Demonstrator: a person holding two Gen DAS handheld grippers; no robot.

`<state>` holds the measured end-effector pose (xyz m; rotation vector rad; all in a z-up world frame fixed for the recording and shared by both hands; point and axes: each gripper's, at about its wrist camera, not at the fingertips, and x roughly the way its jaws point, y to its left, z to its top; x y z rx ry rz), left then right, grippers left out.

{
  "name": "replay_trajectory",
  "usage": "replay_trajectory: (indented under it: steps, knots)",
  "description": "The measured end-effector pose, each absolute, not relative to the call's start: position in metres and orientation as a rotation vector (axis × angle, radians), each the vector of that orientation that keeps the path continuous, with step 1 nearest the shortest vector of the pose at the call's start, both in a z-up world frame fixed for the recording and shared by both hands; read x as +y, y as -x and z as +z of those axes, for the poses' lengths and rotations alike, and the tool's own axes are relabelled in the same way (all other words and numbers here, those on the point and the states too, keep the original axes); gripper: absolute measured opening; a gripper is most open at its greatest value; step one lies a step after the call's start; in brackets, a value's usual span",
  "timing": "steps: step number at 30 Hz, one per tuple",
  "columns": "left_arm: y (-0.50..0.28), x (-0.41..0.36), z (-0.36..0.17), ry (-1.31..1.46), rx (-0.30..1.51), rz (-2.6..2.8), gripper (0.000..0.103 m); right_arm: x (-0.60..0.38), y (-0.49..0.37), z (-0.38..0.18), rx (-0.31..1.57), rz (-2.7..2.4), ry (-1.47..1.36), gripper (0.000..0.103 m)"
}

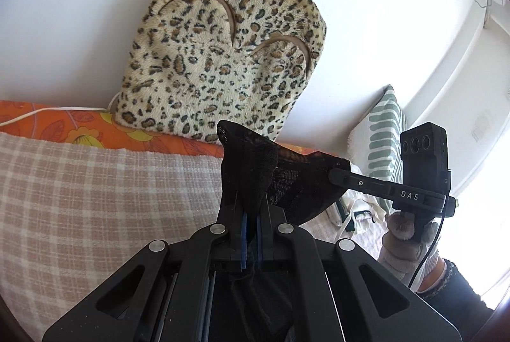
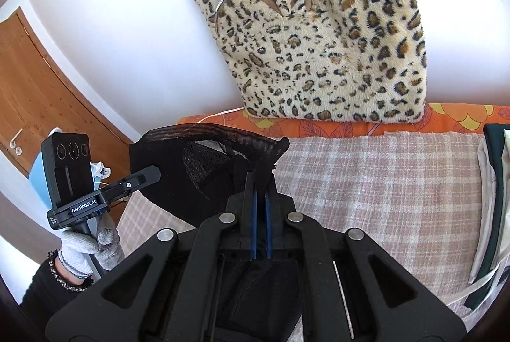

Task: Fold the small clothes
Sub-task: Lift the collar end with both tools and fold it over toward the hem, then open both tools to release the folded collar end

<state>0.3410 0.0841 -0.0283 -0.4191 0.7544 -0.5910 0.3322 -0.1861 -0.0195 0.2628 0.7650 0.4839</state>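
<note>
A small black mesh garment (image 1: 296,192) hangs stretched between both grippers above a pink-and-cream checked cloth (image 1: 95,198) on the bed. My left gripper (image 1: 250,179) is shut on one end of the garment. My right gripper (image 2: 261,179) is shut on the other end of the garment (image 2: 197,173). In the left wrist view the right gripper (image 1: 338,174) reaches in from the right. In the right wrist view the left gripper (image 2: 153,174) reaches in from the left. Gloved hands hold both tools.
A leopard-print cushion (image 1: 223,55) leans on the white wall over an orange floral sheet (image 1: 79,125). A green-striped pillow (image 1: 382,131) lies at the left view's right. Folded dark and white clothes (image 2: 494,214) lie at the right view's edge. A wooden door (image 2: 32,93) stands left.
</note>
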Motion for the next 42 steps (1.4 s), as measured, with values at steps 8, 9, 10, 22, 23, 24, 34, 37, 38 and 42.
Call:
replay_trajectory:
  steps: [8, 9, 10, 22, 23, 24, 34, 37, 38, 42]
  knots:
    - [-0.266, 0.081, -0.030, 0.365, 0.780, -0.608, 0.002, -0.171, -0.256, -0.028, 0.771, 0.495, -0.227, 0.005]
    - [-0.257, 0.081, -0.031, 0.352, 0.782, -0.607, 0.002, -0.170, -0.247, -0.031, 0.779, 0.500, -0.227, 0.005]
    - [-0.248, 0.080, -0.033, 0.340, 0.785, -0.609, 0.002, -0.168, -0.239, -0.034, 0.785, 0.504, -0.227, 0.005]
    - [-0.162, 0.071, -0.083, 0.169, 0.841, -0.643, 0.002, -0.155, -0.141, -0.103, 0.841, 0.483, -0.173, 0.005]
    - [-0.159, 0.071, -0.089, 0.162, 0.848, -0.646, 0.002, -0.154, -0.135, -0.108, 0.839, 0.481, -0.164, 0.005]
    - [-0.156, 0.071, -0.095, 0.150, 0.857, -0.645, 0.002, -0.153, -0.130, -0.114, 0.840, 0.475, -0.148, 0.005]
    - [-0.115, 0.076, -0.124, -0.048, 0.931, -0.635, 0.011, -0.140, -0.075, -0.132, 0.785, 0.425, 0.151, 0.010]
    - [-0.109, 0.093, -0.119, -0.023, 0.910, -0.609, 0.011, -0.142, -0.052, -0.120, 0.745, 0.500, 0.146, 0.014]
    - [-0.108, 0.099, -0.117, 0.003, 0.904, -0.605, 0.011, -0.142, -0.046, -0.116, 0.725, 0.522, 0.143, 0.016]
    - [-0.112, 0.109, -0.106, 0.089, 0.870, -0.605, 0.011, -0.137, -0.041, -0.112, 0.694, 0.524, 0.125, 0.042]
